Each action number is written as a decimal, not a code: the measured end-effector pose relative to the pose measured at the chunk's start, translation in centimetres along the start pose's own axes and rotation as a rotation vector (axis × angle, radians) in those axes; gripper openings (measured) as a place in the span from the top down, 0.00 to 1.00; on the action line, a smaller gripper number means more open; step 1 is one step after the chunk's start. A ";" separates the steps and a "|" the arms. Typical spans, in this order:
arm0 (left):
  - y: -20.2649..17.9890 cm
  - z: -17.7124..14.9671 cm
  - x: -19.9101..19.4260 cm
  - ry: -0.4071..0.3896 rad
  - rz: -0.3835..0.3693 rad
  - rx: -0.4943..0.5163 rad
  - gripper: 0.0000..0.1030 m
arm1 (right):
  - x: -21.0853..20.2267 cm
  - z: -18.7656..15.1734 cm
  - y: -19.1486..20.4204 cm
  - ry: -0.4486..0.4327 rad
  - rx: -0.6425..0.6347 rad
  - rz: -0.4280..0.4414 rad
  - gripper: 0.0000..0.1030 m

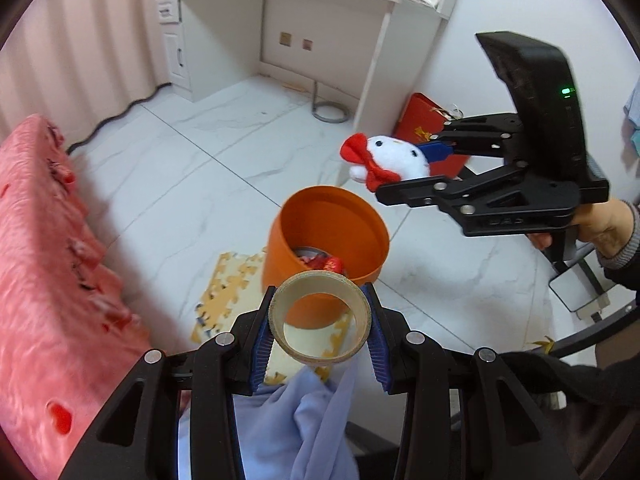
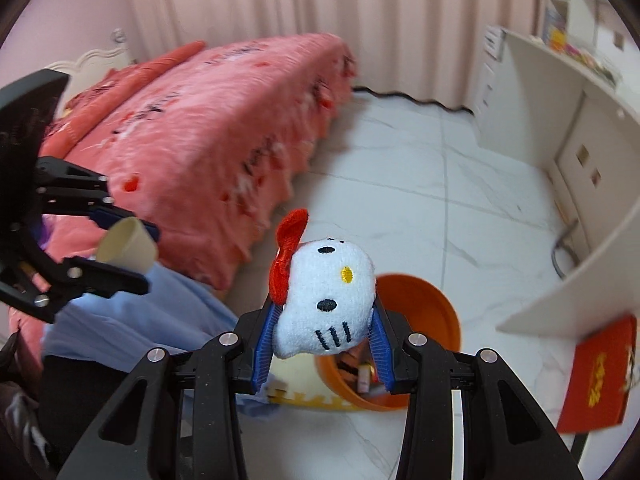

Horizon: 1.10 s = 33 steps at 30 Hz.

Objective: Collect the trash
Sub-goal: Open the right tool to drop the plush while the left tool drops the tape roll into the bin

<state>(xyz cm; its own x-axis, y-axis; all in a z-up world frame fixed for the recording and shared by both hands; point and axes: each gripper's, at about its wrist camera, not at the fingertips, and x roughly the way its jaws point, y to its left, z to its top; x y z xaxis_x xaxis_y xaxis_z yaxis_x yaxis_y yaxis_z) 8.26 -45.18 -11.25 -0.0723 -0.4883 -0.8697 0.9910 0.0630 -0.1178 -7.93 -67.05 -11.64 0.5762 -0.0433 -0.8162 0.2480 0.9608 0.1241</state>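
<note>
My left gripper (image 1: 320, 334) pinches a cardboard ring (image 1: 319, 316) across its width, low in the middle of the left wrist view; through the ring I see the orange bin (image 1: 326, 236) just beyond, standing on the white floor (image 1: 200, 160) with scraps inside. Only this view shows my right hand (image 1: 592, 224) at the right edge, and the toy (image 1: 390, 158) from the side, its red bow pointing left, hanging above and to the right of the bin.

The right wrist view shows the toy (image 2: 326, 300) face-on, squeezed between the blue pads (image 2: 266, 344) of my right gripper (image 2: 324, 344). It covers the left part of the bin (image 2: 420, 320), which sits at lower centre. My left gripper (image 2: 124, 258) with the ring (image 2: 128, 245) appears at the left edge.

A pink bed (image 2: 208, 128) fills the upper left there, a white desk (image 2: 580, 160) curves down the right, and a red bag (image 2: 600, 372) leans at lower right. Blue cloth (image 1: 296, 420) lies under my left gripper, and a puzzle mat (image 1: 224, 292) lies beside the bin.
</note>
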 end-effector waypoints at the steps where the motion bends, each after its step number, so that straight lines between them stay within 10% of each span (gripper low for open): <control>1: 0.1 0.3 0.7 0.011 -0.008 0.004 0.58 | 0.7 -0.2 -0.8 0.013 0.014 -0.005 0.60; 16: -1.4 1.7 5.1 0.113 -0.065 0.025 0.58 | 7.5 -2.0 -4.8 0.085 0.129 -0.021 0.37; 33: -2.2 5.4 9.2 0.123 -0.089 0.065 0.58 | 6.2 -2.8 -7.4 0.061 0.219 -0.071 0.37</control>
<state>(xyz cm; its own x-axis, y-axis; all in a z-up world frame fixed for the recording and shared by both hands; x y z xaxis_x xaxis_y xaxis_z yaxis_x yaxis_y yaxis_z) 6.02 -54.52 -16.42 -0.1694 -0.3790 -0.9098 0.9850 -0.0341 -0.1692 -8.43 -73.65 -19.18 0.5046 -0.0855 -0.8591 0.4531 0.8733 0.1792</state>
